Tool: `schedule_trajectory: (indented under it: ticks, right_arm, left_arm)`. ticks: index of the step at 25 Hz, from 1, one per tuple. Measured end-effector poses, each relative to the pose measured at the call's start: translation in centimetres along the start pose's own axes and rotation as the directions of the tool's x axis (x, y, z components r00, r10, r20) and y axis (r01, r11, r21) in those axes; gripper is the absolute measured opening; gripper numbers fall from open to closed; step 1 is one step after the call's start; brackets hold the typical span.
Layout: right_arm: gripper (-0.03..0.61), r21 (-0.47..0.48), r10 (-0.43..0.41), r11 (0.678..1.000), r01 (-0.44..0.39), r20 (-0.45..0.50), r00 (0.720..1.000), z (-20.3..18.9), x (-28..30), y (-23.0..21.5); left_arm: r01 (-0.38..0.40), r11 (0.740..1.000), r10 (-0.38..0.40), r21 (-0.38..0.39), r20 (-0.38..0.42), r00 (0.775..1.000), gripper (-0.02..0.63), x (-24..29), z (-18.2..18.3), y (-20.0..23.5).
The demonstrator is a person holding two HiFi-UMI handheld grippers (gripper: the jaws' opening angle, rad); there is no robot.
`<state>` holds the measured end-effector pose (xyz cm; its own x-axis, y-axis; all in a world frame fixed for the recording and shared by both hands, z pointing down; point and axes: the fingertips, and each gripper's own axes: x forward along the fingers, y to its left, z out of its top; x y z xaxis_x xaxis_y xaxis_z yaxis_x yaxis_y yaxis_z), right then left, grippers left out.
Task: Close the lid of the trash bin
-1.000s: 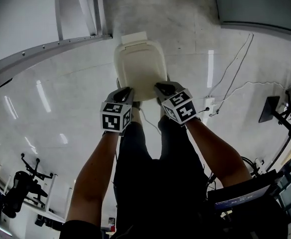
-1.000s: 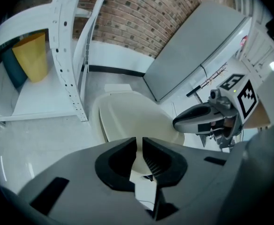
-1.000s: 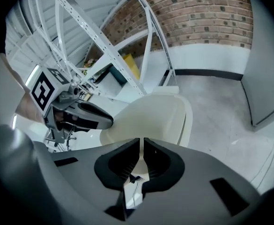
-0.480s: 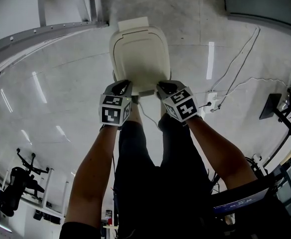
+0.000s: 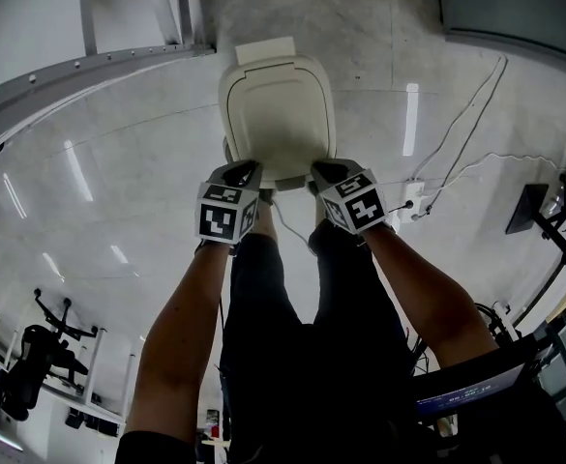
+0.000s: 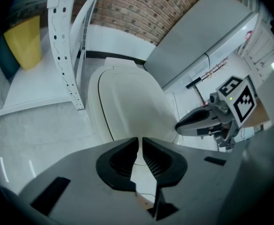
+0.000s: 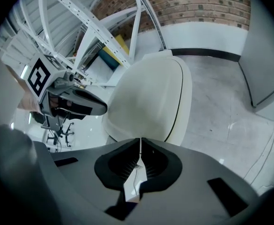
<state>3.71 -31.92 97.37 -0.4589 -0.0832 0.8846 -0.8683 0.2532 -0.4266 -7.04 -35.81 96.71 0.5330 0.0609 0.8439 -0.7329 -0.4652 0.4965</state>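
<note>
A cream trash bin (image 5: pixel 278 114) stands on the pale floor with its lid (image 6: pixel 132 111) lying down flat on it. In the head view both grippers hover at the lid's near edge. My left gripper (image 5: pixel 247 170) is at the left front corner and my right gripper (image 5: pixel 319 172) at the right front corner. Each has its jaws together with nothing between them. The left gripper view looks over my left gripper (image 6: pixel 140 146) along the lid, with the right gripper's fingers (image 6: pixel 197 120) beside it. My right gripper (image 7: pixel 140 149) sees the lid (image 7: pixel 151 102) too.
A white metal shelf frame (image 5: pixel 89 61) runs along the left of the bin. A grey cabinet (image 5: pixel 515 3) stands at the back right. Cables and a power strip (image 5: pixel 406 201) lie on the floor to the right. Behind the bin is a brick wall (image 6: pixel 141 8).
The lid now shows fuller and flatter on the bin than a second ago. Both grippers have stayed at its near edge and kept their jaws together.
</note>
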Motion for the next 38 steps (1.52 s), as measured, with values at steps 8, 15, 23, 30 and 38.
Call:
schedule_trajectory:
  ticks: [8,15,23,30,38]
  right_arm:
    - [0.009,-0.014,0.047,0.999,-0.045,0.171,0.984,7.5,-7.9,1.7]
    - [0.009,-0.035,0.086,0.996,-0.079,0.38,0.921,17.3,-20.4,4.4]
    - [0.008,-0.184,0.184,0.978,-0.095,0.556,0.811,21.8,-33.7,12.3]
    - [0.008,-0.304,0.271,0.951,-0.06,0.722,0.637,27.1,-45.7,16.8]
    - [0.008,-0.402,0.343,0.916,0.005,0.786,0.514,28.1,-54.3,20.7]
  left_arm:
    - [0.149,0.988,-0.137,-0.031,0.234,0.962,0.006,-7.7,7.3,-4.4]
    - [0.141,0.986,-0.166,0.089,0.46,0.872,0.0,-19.0,15.5,-10.0]
    - [0.109,0.979,-0.197,0.175,0.641,0.742,-0.001,-32.9,19.1,-18.0]
    - [0.003,0.959,-0.237,0.283,0.797,0.556,-0.002,-46.0,22.5,-22.3]
    - [-0.157,0.94,-0.216,0.303,0.885,0.413,-0.002,-54.2,22.6,-25.7]
